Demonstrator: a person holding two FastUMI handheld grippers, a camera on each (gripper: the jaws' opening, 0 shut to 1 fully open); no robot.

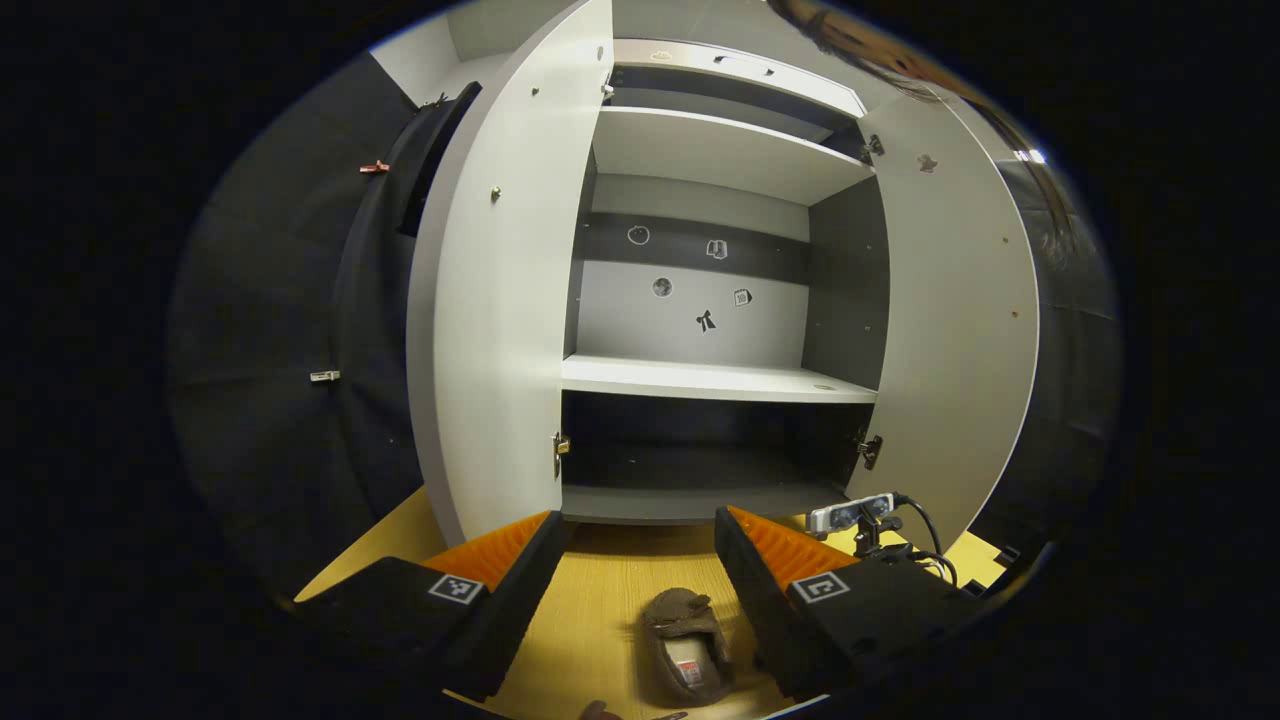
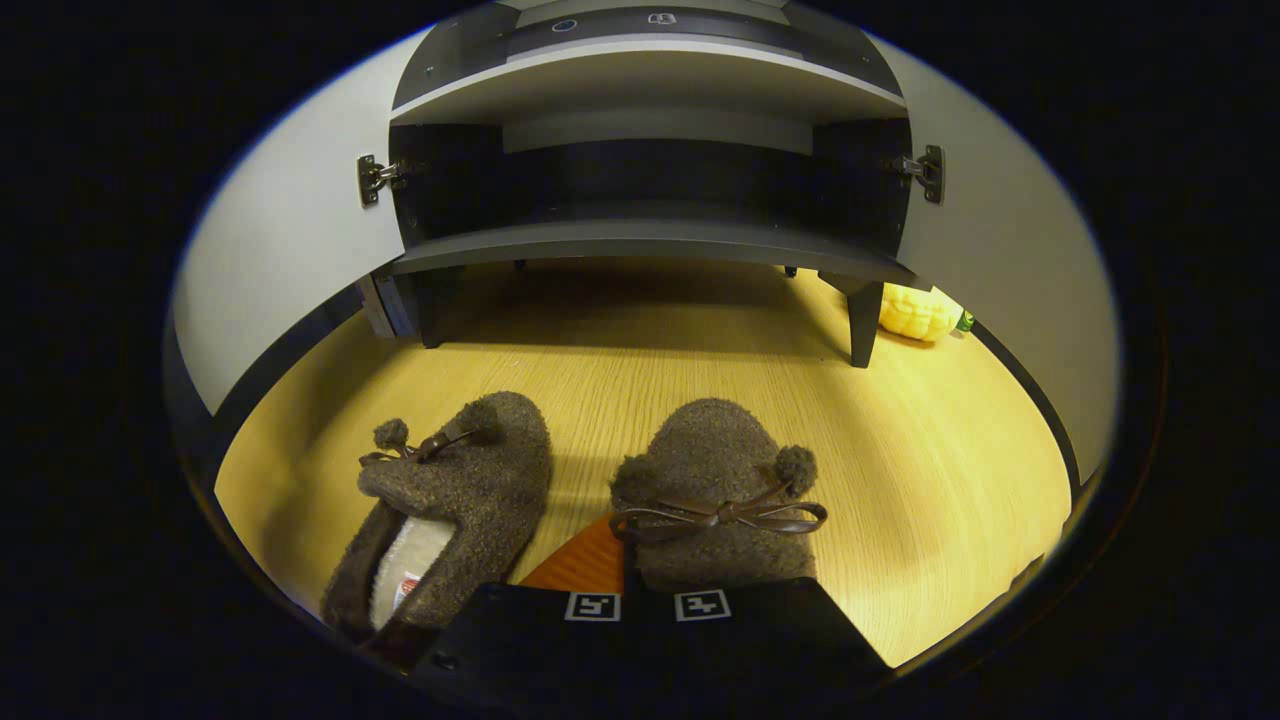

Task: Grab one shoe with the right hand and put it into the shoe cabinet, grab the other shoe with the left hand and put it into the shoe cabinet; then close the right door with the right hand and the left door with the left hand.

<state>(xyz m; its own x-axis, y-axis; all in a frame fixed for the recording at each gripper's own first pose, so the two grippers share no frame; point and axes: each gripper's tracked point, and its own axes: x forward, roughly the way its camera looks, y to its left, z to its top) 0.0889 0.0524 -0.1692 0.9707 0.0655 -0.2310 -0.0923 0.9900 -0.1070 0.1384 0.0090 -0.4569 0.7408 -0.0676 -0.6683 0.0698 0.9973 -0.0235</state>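
the task is barely begun: both shoes sit on the wooden floor in front of the shoe cabinet, none inside it, and both doors stand wide.

in the right gripper view, the right gripper is down at the right shoe, the one with the bow lying across its top. the fingers look drawn close together at the shoe's heel end, one finger showing just beside its left edge; whether both press on the shoe i cannot tell, since the far finger is hidden under the fuzz. the other shoe lies just beyond the left finger, apart from it, lining showing.

in the left gripper view, the left gripper hangs with its fingers well apart and holding nothing; one shoe lies on the floor between and below them. straight ahead of the fingers are the bare shelves, the left door and right door flanking them.

still left, by my reading: lift and shelve the right shoe, then the left, then shut each door.
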